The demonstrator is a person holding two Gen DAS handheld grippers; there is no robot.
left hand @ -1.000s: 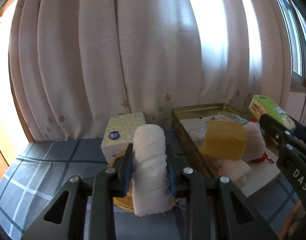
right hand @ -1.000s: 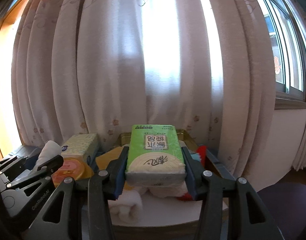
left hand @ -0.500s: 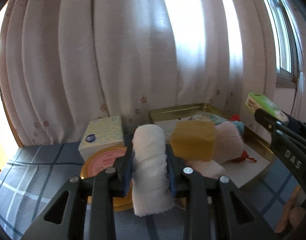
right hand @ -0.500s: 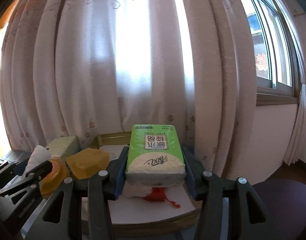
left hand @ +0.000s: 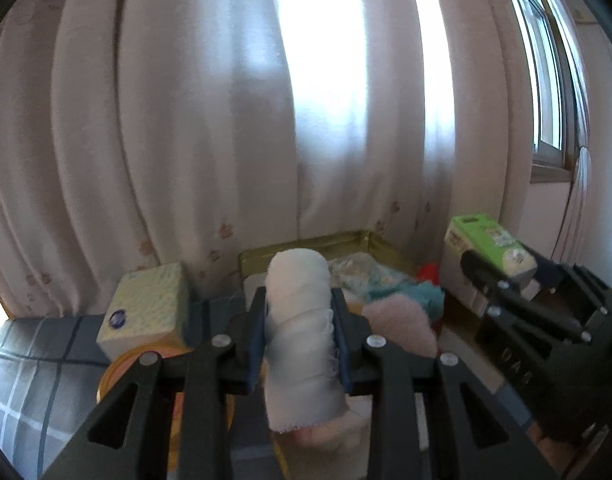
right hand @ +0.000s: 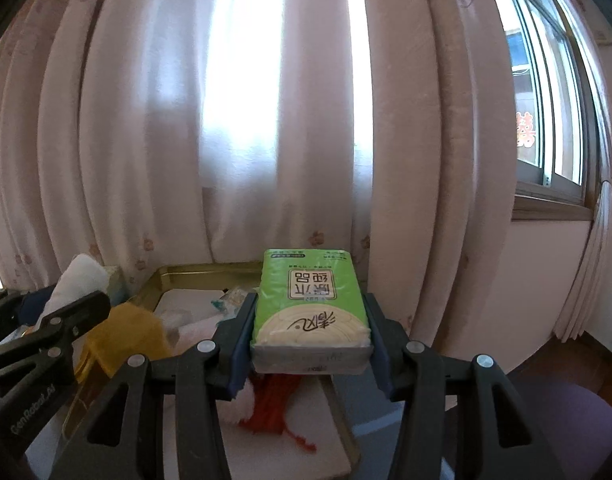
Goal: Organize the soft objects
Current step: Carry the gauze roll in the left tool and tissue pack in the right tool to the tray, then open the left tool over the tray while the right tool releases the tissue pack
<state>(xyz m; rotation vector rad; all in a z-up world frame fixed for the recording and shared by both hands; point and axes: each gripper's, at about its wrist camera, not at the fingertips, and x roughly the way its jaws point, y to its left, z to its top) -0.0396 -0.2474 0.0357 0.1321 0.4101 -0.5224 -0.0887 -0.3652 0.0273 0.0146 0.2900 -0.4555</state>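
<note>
Only my right view shows the yellow sponge (right hand: pixel 124 330); left gripper (left hand: pixel 300 336) clamps a rolled white cloth (left hand: pixel 302 332), right gripper (right hand: pixel 309 340) grips a green tissue pack (right hand: pixel 309 304), perhaps over the tin (right hand: pixel 194 274)

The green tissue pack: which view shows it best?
The right wrist view: the green tissue pack fills the centre, label readable, clamped in the right hand-held gripper. The left wrist view shows it small, at the right edge.

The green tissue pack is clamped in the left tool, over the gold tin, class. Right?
Wrong tool. The green tissue pack is clamped in the right tool, over the gold tin, as the right wrist view shows.
</note>
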